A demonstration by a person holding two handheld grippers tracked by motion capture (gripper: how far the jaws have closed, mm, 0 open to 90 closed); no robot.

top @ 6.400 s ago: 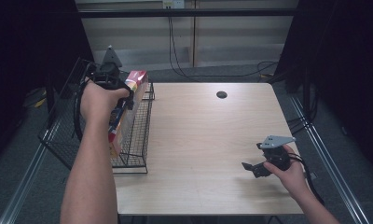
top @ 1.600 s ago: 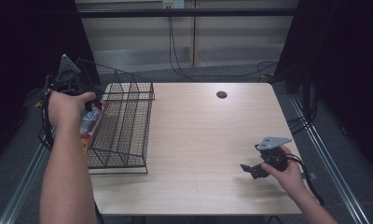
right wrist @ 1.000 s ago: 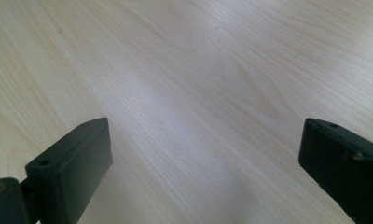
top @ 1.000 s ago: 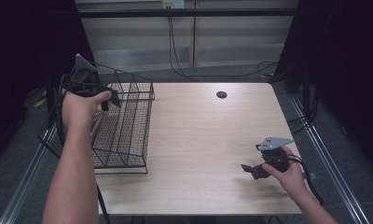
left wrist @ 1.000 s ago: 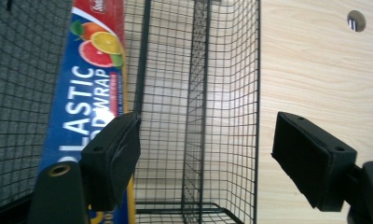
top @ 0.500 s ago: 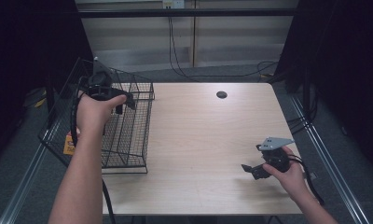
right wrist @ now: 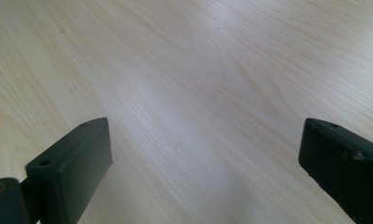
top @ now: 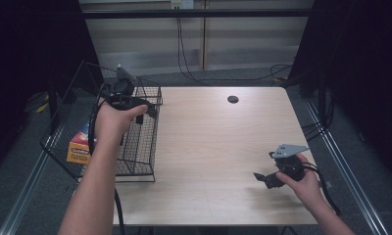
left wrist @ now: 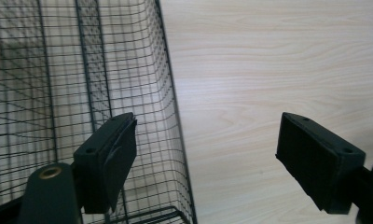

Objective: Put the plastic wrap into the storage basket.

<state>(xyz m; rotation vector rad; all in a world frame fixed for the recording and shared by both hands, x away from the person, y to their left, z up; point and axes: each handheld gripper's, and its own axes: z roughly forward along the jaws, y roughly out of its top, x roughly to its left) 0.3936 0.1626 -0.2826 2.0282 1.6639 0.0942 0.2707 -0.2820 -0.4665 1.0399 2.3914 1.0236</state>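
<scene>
High view: my left gripper [top: 146,108] hangs above the near right edge of the wire basket [top: 140,147], its jaws apart and just having opened wider with nothing between them, while the orange box [top: 80,147] lies off to their left, beyond the basket's far side. In the left gripper view the basket's mesh wall passes behind my left jaw. My right gripper [top: 263,178] sits low over bare table [top: 213,147], jaws wide apart and empty.
</scene>
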